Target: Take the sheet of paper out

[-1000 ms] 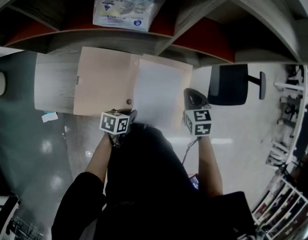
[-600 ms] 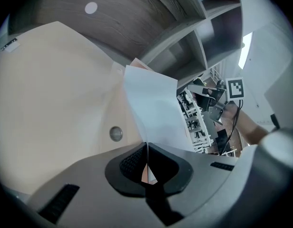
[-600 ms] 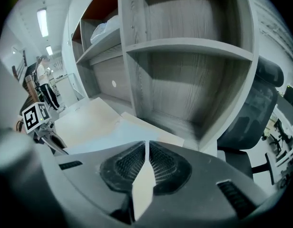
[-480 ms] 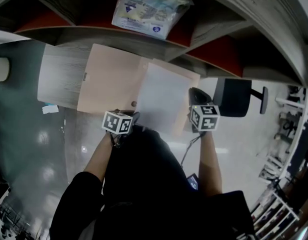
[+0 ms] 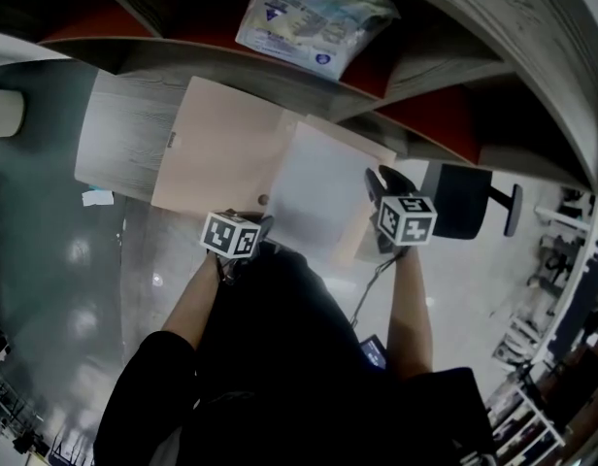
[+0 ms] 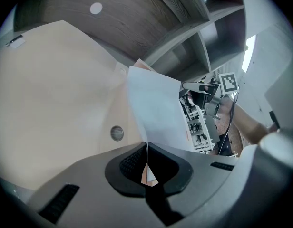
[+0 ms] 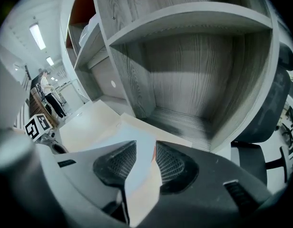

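My left fingers (image 6: 130, 163) pinch the white paper sheet (image 5: 314, 187); my right fingers (image 7: 113, 163), just opened astride it, should close and pull evenly.

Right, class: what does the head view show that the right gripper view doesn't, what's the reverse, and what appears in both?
Head view only: the person's torso and the marker cube on the right gripper. Right gripper view only: that gripper's jaws, which have just been opening, standing apart with the sheet of paper between them, and a person standing far off. Both: the sheet, the beige folder, the office chair and the left gripper.
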Tool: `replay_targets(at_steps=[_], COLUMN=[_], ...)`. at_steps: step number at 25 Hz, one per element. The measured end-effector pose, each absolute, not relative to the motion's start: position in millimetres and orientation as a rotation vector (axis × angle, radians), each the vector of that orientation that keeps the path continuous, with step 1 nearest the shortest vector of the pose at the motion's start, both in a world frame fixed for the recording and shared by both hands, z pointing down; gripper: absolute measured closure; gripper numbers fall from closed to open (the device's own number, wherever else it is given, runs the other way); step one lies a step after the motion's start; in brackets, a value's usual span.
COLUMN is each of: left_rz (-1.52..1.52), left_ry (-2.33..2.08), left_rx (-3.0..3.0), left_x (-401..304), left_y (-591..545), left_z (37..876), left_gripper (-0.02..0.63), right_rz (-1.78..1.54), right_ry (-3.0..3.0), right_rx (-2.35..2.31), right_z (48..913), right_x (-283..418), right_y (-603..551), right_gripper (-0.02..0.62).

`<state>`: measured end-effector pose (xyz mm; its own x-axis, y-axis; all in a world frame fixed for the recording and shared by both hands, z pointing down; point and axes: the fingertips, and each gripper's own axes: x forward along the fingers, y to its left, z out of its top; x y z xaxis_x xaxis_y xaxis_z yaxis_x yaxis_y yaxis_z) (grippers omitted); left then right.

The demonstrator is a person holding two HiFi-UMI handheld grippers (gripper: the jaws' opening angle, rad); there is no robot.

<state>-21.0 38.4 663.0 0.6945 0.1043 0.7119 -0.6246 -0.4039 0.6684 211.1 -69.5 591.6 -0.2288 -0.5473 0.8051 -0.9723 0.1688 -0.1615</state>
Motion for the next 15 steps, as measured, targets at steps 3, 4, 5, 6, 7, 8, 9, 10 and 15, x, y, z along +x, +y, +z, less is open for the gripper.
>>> replay_targets(at_steps=[3, 4, 5, 6, 7, 8, 9, 10, 15], left_rz=[0.846, 0.846, 0.846, 0.845, 0.844, 0.842, 0.841, 0.838, 0.827], left_ry=[-0.413, -0.413, -0.414, -0.415, -0.416, -0.417, -0.418, -0.419, -0.431], left_rx=[1.824, 1.824, 1.822, 1.82, 1.82, 1.82, 1.82, 1.82, 1.806], left_x=[-21.4, -21.3, -21.4, -21.6, -21.6, -21.4, -21.2, -20.8, -23.9], left_y=[38.5, 38.6, 38.6, 38.5, 38.2, 38.1, 38.1, 38.2, 38.4], left_z=[663.0, 663.2, 663.3, 663.4, 663.3, 663.2, 663.0, 662.7, 663.9], left_gripper=[0.561, 0.561, 0.561, 0.561, 0.561, 0.561, 0.561, 0.561, 0.561], right_rz=[0.962, 0.972, 0.982, 0.994, 1.004, 1.011, 1.017, 1.024, 1.072], right_ry=[-1.866, -1.868, -1.87, -1.872, -1.872, -1.871, -1.87, -1.869, -1.873], right_rx=[1.438, 1.438, 1.437, 1.437, 1.438, 1.437, 1.436, 1.433, 1.41], right_z=[596.0, 597.6, 599.1, 600.5, 601.7, 603.1, 604.7, 606.5, 617.5], right_x=[211.5, 211.7, 211.7, 211.7, 212.1, 212.8, 213.7, 214.5, 210.9], right_y=[-72.6, -73.3, -74.1, -74.8, -75.5, -76.2, -76.8, -77.4, -79.6], right_gripper=[0.445, 0.441, 0.44, 0.438, 0.436, 0.433, 0.431, 0.43, 0.423])
